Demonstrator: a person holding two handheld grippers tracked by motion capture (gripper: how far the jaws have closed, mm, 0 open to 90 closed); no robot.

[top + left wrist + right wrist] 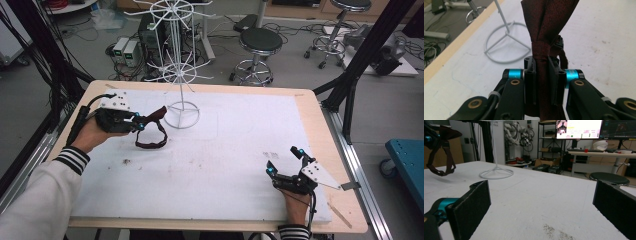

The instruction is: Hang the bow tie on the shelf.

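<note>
My left gripper (140,121) is shut on a dark red bow tie (159,114), held just above the white mat near the rack's base. The left gripper view shows the tie's knot (541,53) pinched between the black jaws, its wing fanning upward. Its strap loop (151,137) hangs down to the mat, and it also dangles at the far left of the right gripper view as a strap (439,160). A white wire display rack (177,60) stands on a round base (182,115) at the back of the mat. My right gripper (284,161) rests open at the front right, nothing between its pads (471,207).
The white mat (210,155) covers most of the wooden table (320,130). Faint dirt marks (126,161) spot the mat. A small strip (351,186) lies at the table's right edge. Stools (258,50) and cables stand on the floor beyond.
</note>
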